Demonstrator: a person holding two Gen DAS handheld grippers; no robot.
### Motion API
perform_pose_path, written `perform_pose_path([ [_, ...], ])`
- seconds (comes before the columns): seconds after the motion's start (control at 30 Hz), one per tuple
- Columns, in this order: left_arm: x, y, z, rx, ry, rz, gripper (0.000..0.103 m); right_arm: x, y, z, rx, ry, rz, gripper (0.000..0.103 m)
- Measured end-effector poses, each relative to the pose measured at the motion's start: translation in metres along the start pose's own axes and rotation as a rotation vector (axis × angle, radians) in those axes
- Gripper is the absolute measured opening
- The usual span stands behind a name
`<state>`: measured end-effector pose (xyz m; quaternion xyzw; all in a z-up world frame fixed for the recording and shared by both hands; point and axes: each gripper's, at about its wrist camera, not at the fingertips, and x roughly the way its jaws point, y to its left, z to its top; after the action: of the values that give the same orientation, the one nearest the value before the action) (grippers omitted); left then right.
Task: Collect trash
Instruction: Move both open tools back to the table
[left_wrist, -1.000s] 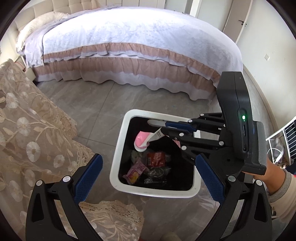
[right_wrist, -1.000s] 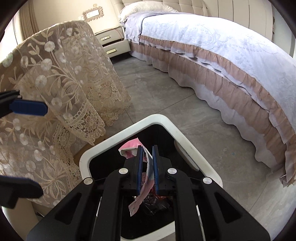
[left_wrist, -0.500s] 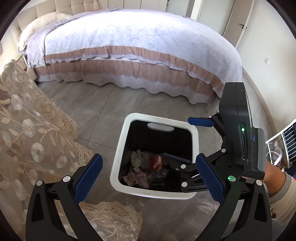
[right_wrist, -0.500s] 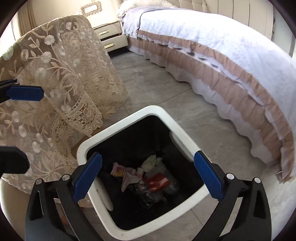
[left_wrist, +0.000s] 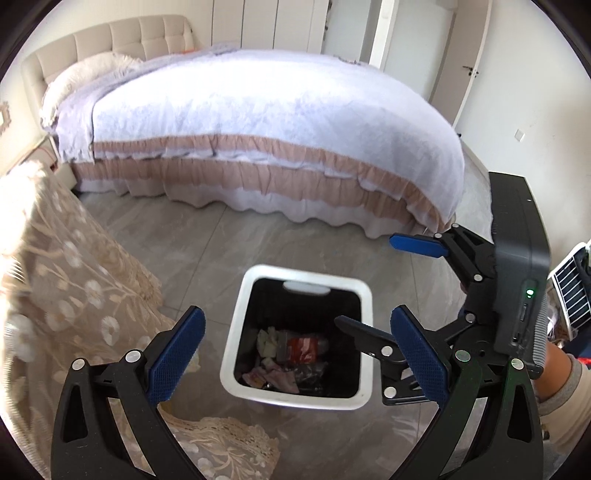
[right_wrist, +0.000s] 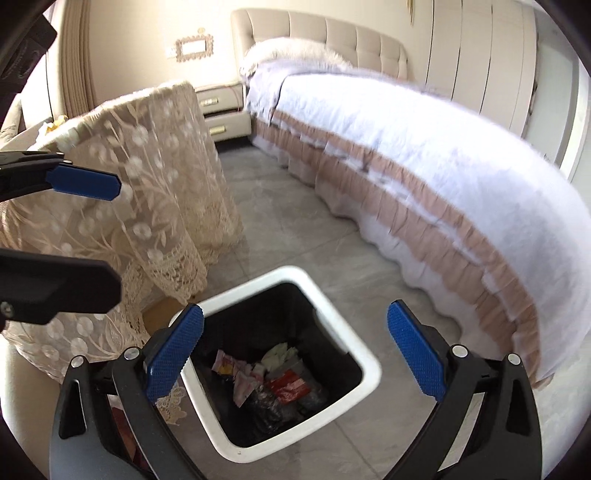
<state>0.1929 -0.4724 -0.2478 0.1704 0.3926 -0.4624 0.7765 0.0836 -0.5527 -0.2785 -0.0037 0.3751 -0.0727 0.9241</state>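
Below, between the spread blue pads of the right gripper (right_wrist: 295, 354), sits the white-rimmed bin (right_wrist: 364, 363) with its black liner, and the claw is released, holding nothing. The trash (right_wrist: 273, 376) lies at the bottom of the bin: a red wrapper, pink and white scraps, some pale crumpled paper and dark plastic, though the dark pieces blend into the liner and cannot be told apart. The near wall of the bin is partly covered by the right gripper's left finger. To the left of this claw hangs a lace tablecloth (right_wrist: 147, 192), and the two fingers of the left gripper (right_wrist: 88, 236) reach in from the frame edge, its body cut off. Ahead and to the right runs the bed (right_wrist: 424, 166), smeared by motion blur. From the left wrist view, the left gripper (left_wrist: 295, 347) is likewise released, its pads wide apart with the bin (left_wrist: 236, 332) beneath and between them and nothing in its grasp. Just right of it, the right gripper (left_wrist: 384, 284) comes in from the side, fingers parted above the bin's right rim; its lower finger is partly hidden behind the left gripper's right pad. The person's hand (left_wrist: 554, 365) behind it shows only as a wrist and a pale sleeve at the frame edge. The trash (left_wrist: 291, 354) is small and hazy here.
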Motion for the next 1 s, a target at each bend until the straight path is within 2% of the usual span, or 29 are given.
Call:
perform_pose_path([
  [0.17,-0.032,-0.010,0.005,0.016,-0.070,0.008,0.098,-0.039,0.006,0.009,-0.034,-0.100,-0.050,0.099],
  [0.3,-0.067,-0.016,0.009,0.026,-0.146,0.014,0.098,-0.080,0.017,0.019,-0.045,-0.257,-0.111,0.099],
  [0.37,-0.087,-0.017,0.010,0.033,-0.190,0.027,0.098,-0.100,0.021,0.029,-0.031,-0.323,-0.088,0.099],
  [0.53,-0.145,-0.004,0.008,0.007,-0.294,0.096,0.098,-0.128,0.041,0.062,-0.053,-0.442,-0.029,0.099],
  [0.67,-0.189,0.019,-0.003,-0.015,-0.360,0.227,0.098,-0.138,0.072,0.084,-0.106,-0.573,-0.002,0.099],
  [0.77,-0.221,0.045,-0.013,-0.058,-0.397,0.329,0.098,-0.138,0.100,0.103,-0.168,-0.589,0.017,0.099],
  [0.83,-0.240,0.063,-0.021,-0.097,-0.413,0.366,0.098,-0.135,0.121,0.119,-0.202,-0.579,0.047,0.099],
  [1.0,-0.288,0.118,-0.040,-0.195,-0.423,0.468,0.098,-0.132,0.177,0.151,-0.258,-0.573,0.195,0.099],
])
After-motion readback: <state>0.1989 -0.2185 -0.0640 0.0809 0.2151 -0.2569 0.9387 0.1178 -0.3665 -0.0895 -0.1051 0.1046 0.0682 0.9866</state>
